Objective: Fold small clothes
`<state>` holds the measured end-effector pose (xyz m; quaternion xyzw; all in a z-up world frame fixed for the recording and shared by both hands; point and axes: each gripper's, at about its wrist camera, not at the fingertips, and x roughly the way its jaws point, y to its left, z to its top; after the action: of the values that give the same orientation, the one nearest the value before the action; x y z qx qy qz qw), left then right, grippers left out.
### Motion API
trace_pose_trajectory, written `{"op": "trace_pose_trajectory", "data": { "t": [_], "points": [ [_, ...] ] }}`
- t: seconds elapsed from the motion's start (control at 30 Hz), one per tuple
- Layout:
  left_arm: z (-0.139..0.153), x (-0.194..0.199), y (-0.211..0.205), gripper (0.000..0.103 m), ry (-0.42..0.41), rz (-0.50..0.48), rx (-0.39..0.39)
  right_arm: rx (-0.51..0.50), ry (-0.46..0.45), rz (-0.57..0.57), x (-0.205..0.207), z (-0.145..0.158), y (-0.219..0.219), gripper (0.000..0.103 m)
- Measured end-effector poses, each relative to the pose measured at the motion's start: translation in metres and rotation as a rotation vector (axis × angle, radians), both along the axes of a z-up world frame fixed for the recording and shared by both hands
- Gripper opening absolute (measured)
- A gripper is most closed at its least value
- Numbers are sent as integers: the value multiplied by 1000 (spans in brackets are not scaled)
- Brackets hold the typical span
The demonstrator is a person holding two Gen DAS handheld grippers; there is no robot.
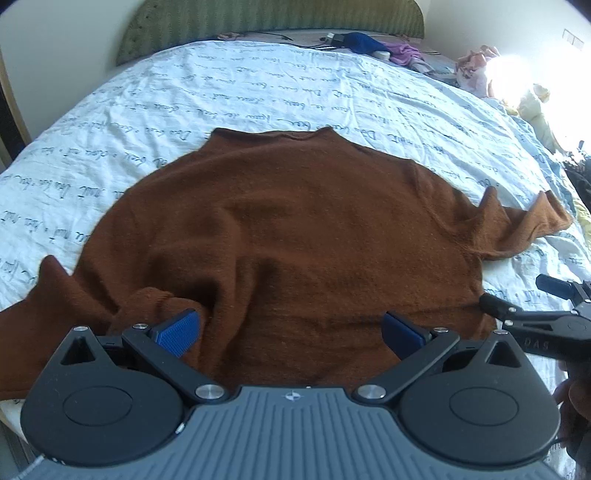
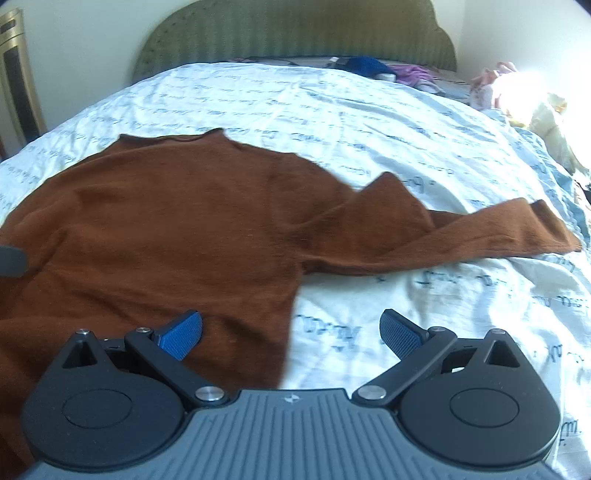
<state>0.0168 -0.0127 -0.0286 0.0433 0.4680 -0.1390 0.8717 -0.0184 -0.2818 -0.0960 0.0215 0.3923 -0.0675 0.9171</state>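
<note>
Right now my left gripper [image 1: 290,332] and right gripper [image 2: 291,332] both stand wide open with nothing between their blue pads [image 1: 179,332], poised at the near hem of the brown sweater [image 1: 280,229]. That sweater lies spread flat on the bed's script-printed sheet [image 2: 369,122], neck toward the green headboard [image 2: 291,33], one sleeve [image 2: 498,232] reaching toward the right edge.

Fuzzy matt knit sweater [image 1: 295,229], creased cotton bedsheet [image 1: 229,92]

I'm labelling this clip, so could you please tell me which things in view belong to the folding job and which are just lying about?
Job:
- brown sweater, spread flat
- left hand-held gripper, open
- right hand-held gripper, open
- bed cover underneath

Lying about:
- blue cloth
- purple cloth
- pink bundle
</note>
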Motion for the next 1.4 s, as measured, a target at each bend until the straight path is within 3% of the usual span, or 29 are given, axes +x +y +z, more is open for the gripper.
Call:
{"op": "trace_pose_trajectory", "data": {
  "t": [0.13,0.3,0.4,0.6,0.7,0.77,0.93,1.17,1.23,1.3,1.37,1.4],
  "points": [
    [-9,4,-9,103,14,-12,29,-40,-1,-107,-11,-2,-32,103],
    [-19,5,-18,103,49,-56,30,-120,-30,-110,-23,-10,-37,103],
    [-19,0,-16,103,34,-51,15,-56,-64,-161,-21,-10,-69,103],
    [-20,-5,8,103,6,22,-165,-12,-139,-376,-8,-2,-173,103],
    [-25,-2,15,103,90,-31,-265,151,-159,-440,2,-1,-237,103],
    [-31,0,19,103,130,-17,-286,283,-150,-492,9,-7,-282,103],
    [-35,-3,19,103,119,19,-228,584,-221,-577,13,-34,-353,103],
    [-42,3,20,103,169,32,-168,815,-334,-606,12,-61,-387,103],
    [-43,2,22,103,166,31,-153,825,-351,-598,14,-61,-390,93],
    [-43,1,25,103,164,36,-153,834,-325,-614,18,-63,-394,56],
    [-45,2,27,103,176,46,-151,870,-319,-601,22,-68,-398,39],
    [-46,3,28,103,183,51,-148,873,-314,-605,24,-69,-399,38]
  ]
}}
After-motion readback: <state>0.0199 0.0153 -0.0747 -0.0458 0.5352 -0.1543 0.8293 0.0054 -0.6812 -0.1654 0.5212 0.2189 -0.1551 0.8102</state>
